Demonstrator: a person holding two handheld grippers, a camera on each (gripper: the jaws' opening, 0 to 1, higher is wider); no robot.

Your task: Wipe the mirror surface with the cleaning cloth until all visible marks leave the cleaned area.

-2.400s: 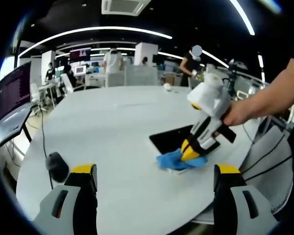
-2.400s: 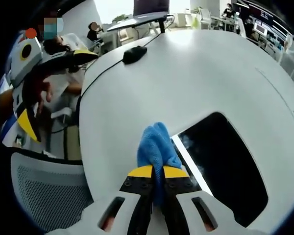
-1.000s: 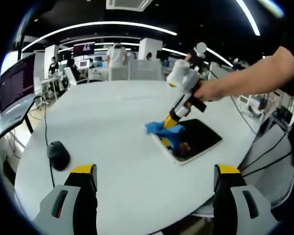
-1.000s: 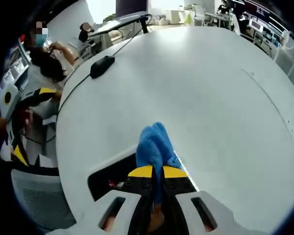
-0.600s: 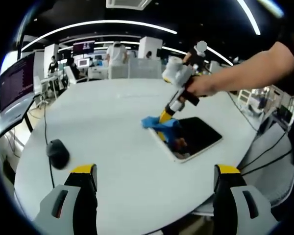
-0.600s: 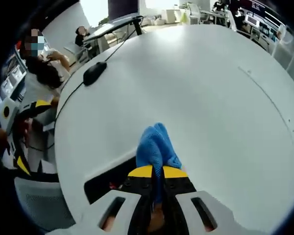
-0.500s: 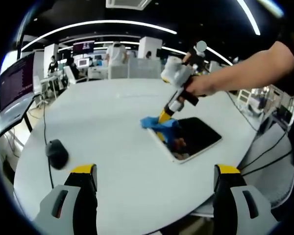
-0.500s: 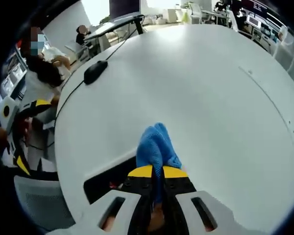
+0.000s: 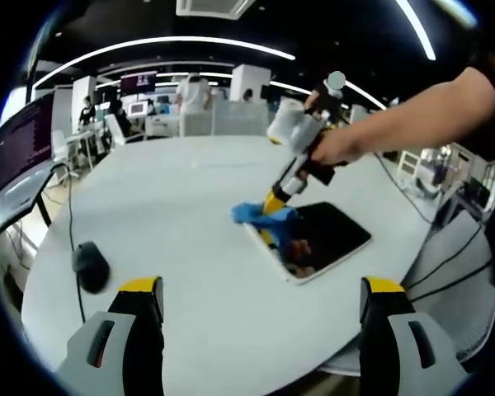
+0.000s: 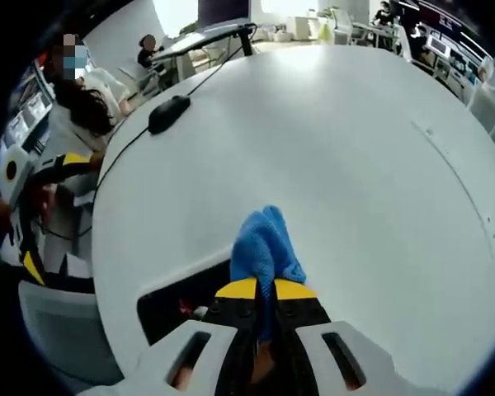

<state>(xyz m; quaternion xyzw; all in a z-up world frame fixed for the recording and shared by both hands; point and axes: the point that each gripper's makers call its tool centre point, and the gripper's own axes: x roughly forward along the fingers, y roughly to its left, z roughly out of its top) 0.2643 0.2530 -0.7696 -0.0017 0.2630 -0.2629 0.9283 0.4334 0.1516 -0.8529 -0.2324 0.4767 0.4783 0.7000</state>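
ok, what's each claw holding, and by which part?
Right claw: blue cloth, pinched at its near end. Left claw: open, nothing held.

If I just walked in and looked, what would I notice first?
Probably the bright blue cloth, pinched shut in the right gripper and pressed at the near end of the dark mirror lying flat on the big white table. Next, the black computer mouse sitting alone near the table's edge. The left gripper waits open, away from the mirror, holding nothing.
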